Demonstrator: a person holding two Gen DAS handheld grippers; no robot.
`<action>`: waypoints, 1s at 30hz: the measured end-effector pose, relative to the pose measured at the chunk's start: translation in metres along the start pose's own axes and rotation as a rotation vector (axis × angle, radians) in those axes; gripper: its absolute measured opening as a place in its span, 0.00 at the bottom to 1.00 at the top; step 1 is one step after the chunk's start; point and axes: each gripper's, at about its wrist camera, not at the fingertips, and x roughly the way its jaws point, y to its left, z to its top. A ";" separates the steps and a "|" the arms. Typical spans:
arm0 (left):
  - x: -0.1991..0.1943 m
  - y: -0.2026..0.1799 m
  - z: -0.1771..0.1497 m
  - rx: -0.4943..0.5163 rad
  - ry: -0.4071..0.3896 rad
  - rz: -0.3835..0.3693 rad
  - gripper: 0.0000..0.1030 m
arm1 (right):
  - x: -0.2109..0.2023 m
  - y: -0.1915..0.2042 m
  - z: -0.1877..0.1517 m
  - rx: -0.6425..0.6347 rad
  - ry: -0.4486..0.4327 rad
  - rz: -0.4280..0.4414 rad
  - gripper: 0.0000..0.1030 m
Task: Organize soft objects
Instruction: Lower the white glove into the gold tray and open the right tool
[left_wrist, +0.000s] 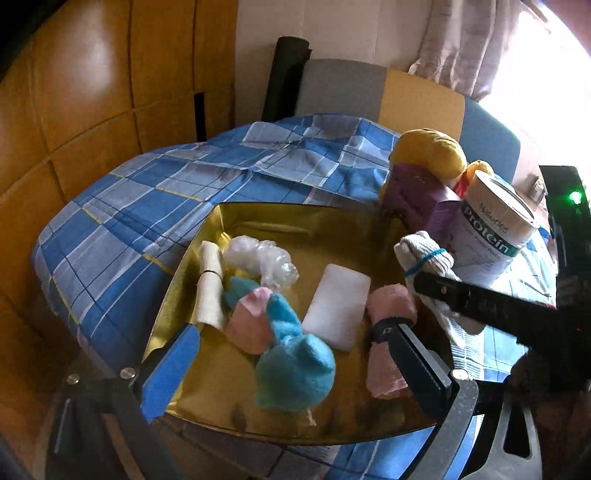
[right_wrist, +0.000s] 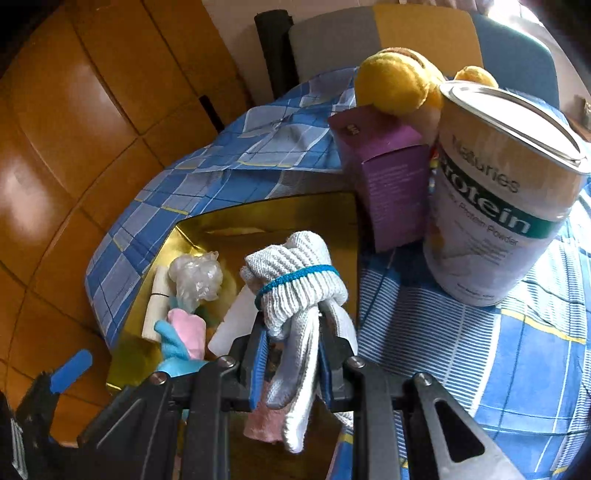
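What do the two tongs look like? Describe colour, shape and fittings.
Left tongs: black frame, flat black fingers with blue pads, silver screws. Right tongs: the same black build, blue pads, silver screws, slotted black arms.

Gold tray (left_wrist: 207, 236) lined in glossy, mirror-like foil. Checked bedsheet (left_wrist: 147, 206) is woven matt cloth. White gloves (right_wrist: 295, 273) are ribbed knit, bound by blue elastic. Blue plush toy (left_wrist: 295, 373) is fuzzy; pink towel roll (left_wrist: 388, 369) is soft terry. Crinkled clear plastic bag (left_wrist: 266, 258) is shiny. Protein can (right_wrist: 495, 221) shows a metal rim and smooth printed label. Purple box (right_wrist: 391, 184) is matt cardboard.
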 end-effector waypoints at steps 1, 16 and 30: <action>0.001 0.002 0.000 -0.006 0.003 0.002 1.00 | 0.003 0.000 0.003 0.014 0.008 0.012 0.23; 0.009 0.029 -0.002 -0.072 0.004 0.016 1.00 | 0.003 -0.001 0.007 0.085 0.019 0.113 0.39; -0.011 -0.006 0.000 0.039 -0.050 -0.016 1.00 | -0.091 -0.014 -0.040 -0.108 -0.323 -0.198 0.41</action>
